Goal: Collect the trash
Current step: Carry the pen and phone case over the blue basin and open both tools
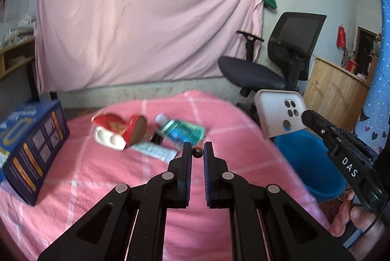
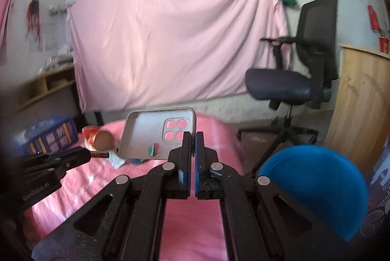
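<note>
Pink checked bedspread (image 1: 102,178) is lying under draped pink sheet (image 1: 146,17); right gripper (image 2: 193,139) is pinching a rigid white phone case (image 2: 151,134), left gripper (image 1: 197,151) clamping a small battery (image 1: 197,152), blue bucket (image 2: 316,187) at four o'clock

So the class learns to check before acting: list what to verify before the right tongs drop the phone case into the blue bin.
1. Right tongs grip phone case: ok.
2. Case over blue bin: not ok, bin sits off to the right.
3. Bin mouth open: ok.
4. Left tongs hold small cylinder: ok.
5. Bed free of trash: not ok, red container and tube remain.
</note>
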Motion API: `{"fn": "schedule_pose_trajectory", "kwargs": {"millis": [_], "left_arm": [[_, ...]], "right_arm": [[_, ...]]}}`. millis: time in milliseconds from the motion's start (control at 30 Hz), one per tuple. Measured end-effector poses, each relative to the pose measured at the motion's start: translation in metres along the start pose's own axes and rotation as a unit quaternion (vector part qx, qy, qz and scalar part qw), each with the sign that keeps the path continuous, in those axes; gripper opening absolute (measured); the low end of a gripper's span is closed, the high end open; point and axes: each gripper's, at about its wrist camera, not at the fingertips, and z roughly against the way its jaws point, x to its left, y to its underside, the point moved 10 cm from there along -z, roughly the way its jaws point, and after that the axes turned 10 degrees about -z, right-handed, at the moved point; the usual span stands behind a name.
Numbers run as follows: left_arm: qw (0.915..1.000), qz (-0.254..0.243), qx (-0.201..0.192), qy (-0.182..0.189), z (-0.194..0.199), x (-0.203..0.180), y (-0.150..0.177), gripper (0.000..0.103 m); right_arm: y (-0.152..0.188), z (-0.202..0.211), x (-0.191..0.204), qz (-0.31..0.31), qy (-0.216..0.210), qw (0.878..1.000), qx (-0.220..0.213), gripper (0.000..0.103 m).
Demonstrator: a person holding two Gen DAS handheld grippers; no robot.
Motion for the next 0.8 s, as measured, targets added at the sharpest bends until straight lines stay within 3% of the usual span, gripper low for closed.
{"fn": "schedule_pose_trajectory", "kwargs": {"millis": [200, 433, 600, 800], "left_arm": [[0.9985, -0.019, -0.051, 0.009, 0.013, -0.033, -0.037, 0.007], [0.9916, -0.053, -0.1, 0.062, 0.018, -0.101, -0.073, 0.007], [0.9868, -0.071, -0.102, 0.104, 0.004, -0.154, -0.082, 0.007], [0.985, -0.067, -0.069, 0.143, -0.027, -0.198, -0.074, 0.007]], "right_arm": [[-0.032, 0.041, -0.035, -0.037, 0.036, 0.994, -0.092, 0.015], [-0.052, 0.088, -0.087, -0.068, 0.113, 0.978, -0.16, 0.015], [-0.049, 0.1, -0.132, -0.1, 0.177, 0.968, -0.15, 0.015], [-0.034, 0.099, -0.175, -0.125, 0.228, 0.96, -0.107, 0.015]]}}
